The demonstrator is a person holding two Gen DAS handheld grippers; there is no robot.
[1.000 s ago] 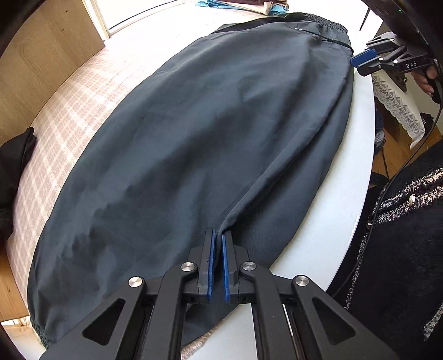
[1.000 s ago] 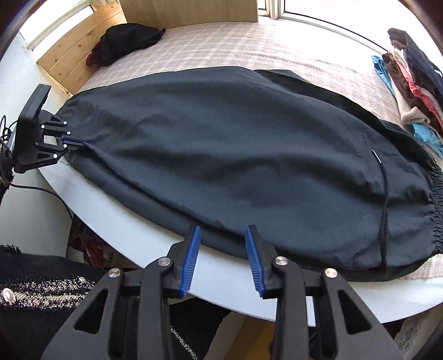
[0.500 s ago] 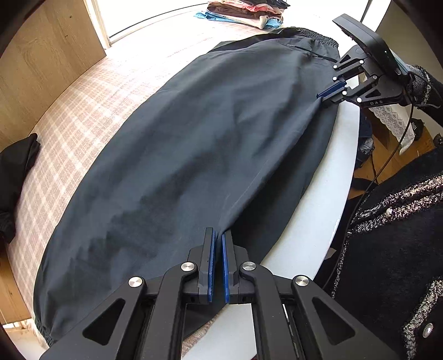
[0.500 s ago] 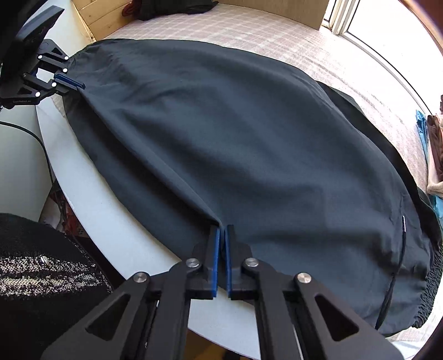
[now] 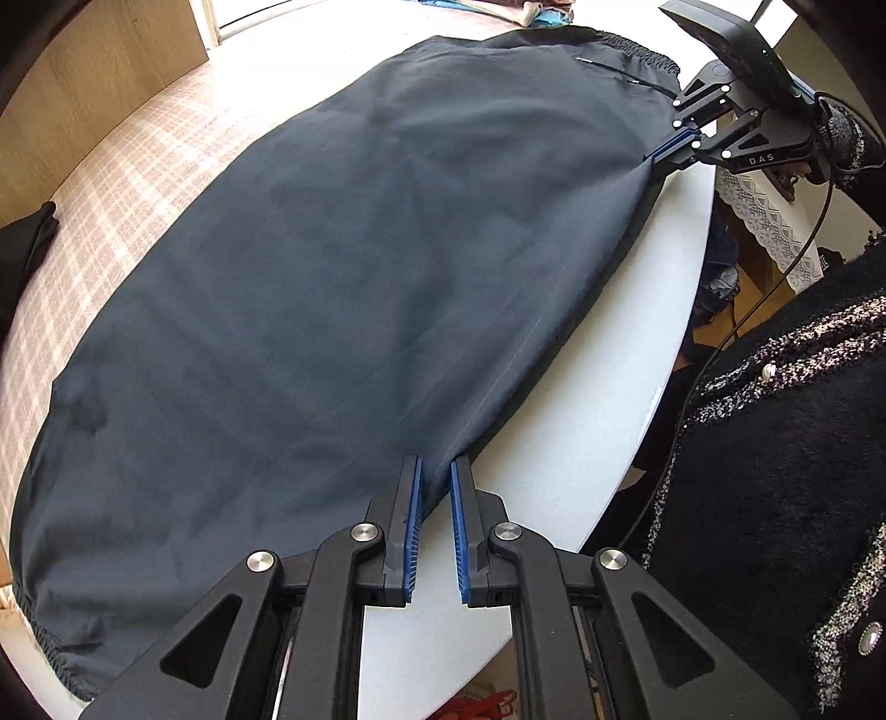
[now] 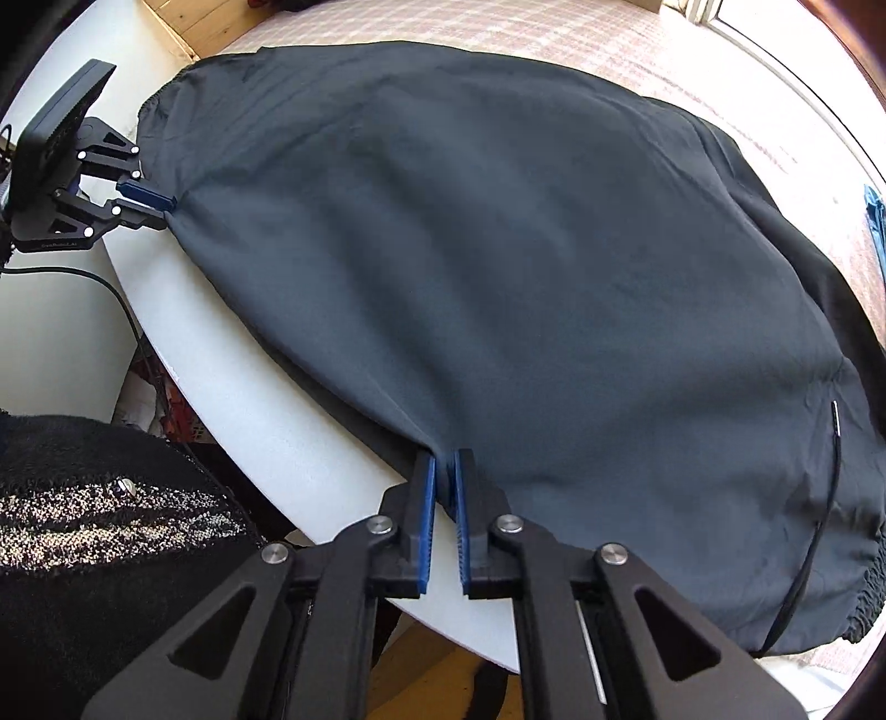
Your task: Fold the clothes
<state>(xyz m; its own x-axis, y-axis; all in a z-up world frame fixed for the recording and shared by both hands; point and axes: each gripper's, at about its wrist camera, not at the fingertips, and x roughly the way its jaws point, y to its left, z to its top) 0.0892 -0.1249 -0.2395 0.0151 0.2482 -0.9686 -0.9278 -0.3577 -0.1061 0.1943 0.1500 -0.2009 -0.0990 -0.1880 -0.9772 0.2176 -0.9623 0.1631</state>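
Dark grey trousers (image 5: 354,266) lie flat along a white table (image 5: 598,399), elastic waistband at the far end in the left wrist view. My left gripper (image 5: 436,471) is shut on the trousers' near edge close to the leg cuff end. My right gripper (image 6: 444,462) is shut on the same edge nearer the waistband (image 6: 869,576). Each gripper also shows in the other's view: the right gripper in the left wrist view (image 5: 664,150), the left gripper in the right wrist view (image 6: 158,207). A black drawstring (image 6: 819,509) lies on the waist end.
A checked cloth (image 5: 111,205) covers the table's far side. A dark garment (image 5: 27,249) lies at its left end and a pile of folded clothes (image 5: 520,8) at the far end. My black knitted sleeve (image 5: 786,471) is at the table's near edge.
My right gripper closed on the trousers' near edge about a second ago. Both grippers have since lifted and drawn that edge taut, raising it off the table.
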